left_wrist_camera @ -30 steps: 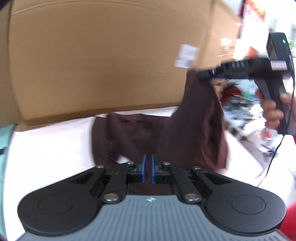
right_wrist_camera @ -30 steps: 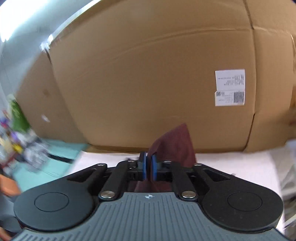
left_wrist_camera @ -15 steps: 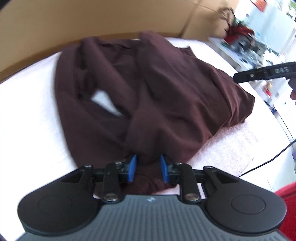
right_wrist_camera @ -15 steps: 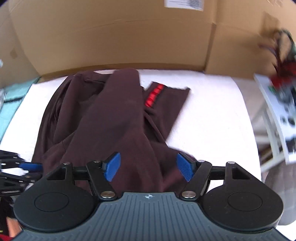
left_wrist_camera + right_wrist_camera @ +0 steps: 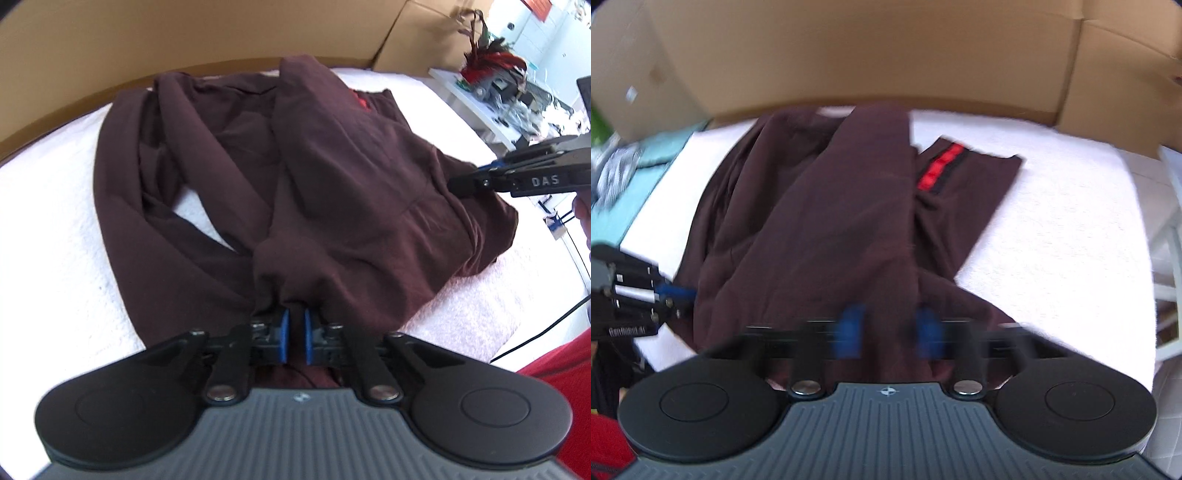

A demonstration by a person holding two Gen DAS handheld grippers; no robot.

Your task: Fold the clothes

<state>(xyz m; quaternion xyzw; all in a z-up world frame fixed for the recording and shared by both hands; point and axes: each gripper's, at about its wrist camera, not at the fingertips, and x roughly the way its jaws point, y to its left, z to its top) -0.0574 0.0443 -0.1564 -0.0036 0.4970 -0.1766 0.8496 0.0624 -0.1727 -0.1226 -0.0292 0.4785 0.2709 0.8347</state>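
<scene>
One dark maroon garment [image 5: 314, 192] lies rumpled and partly folded on the white cloth-covered table [image 5: 1063, 236], a red stripe [image 5: 936, 168] showing on one flat part. Left gripper [image 5: 294, 334]: blue pads drawn nearly together at the garment's near edge with a bunched fold pinched between them. Right gripper [image 5: 888, 332]: motion-blurred, jaws closing with fabric between them, pads not visibly pressing. One big cardboard box [image 5: 886, 48] stands behind the table.

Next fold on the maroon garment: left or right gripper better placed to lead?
Left, probably. The left gripper is already shut on the maroon garment's near edge; the right gripper's jaws are closing, with cloth between them.
</scene>
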